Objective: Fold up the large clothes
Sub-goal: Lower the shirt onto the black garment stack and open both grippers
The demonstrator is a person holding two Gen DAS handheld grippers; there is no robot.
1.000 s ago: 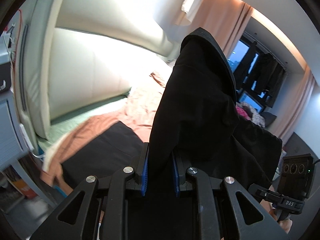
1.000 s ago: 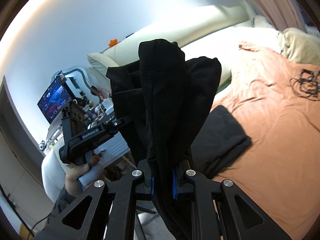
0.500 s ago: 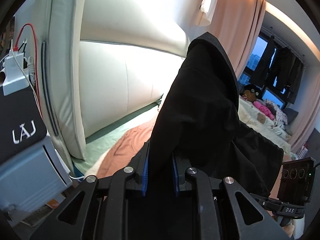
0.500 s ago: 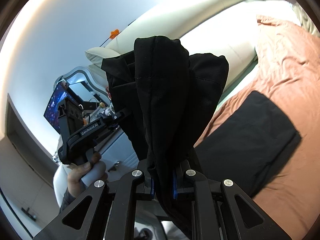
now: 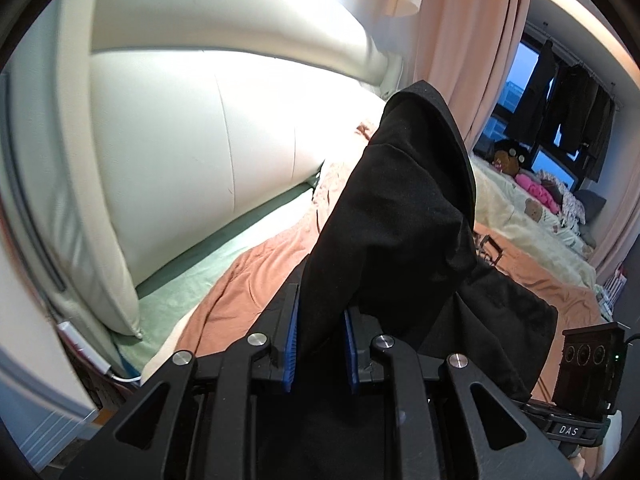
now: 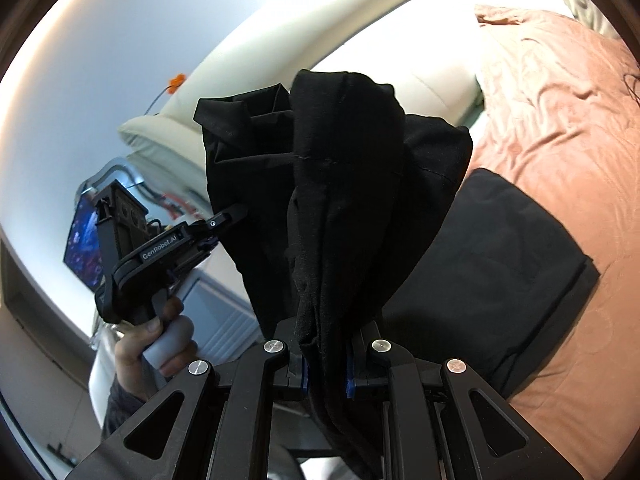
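1. The left claw [image 5: 319,344] is clenched on a bunched part of the large black cloth garment [image 5: 404,216], which rises between its blue pads and drapes off to the right. The right claw [image 6: 325,372] is likewise clamped on another bunch of the same garment [image 6: 340,184].
2. The garment hangs in the air above the bed with the salmon-coloured sheet [image 6: 560,120], held by both claws and touching nothing else that I can see.
3. To do this step well, I judge the claws should draw apart until the cloth between them goes taut and flat, then lower it onto the sheet.
4. Lay it beside the folded black cloth [image 6: 500,264] on that sheet, not overlapping it.
5. No containers are visible in either view.
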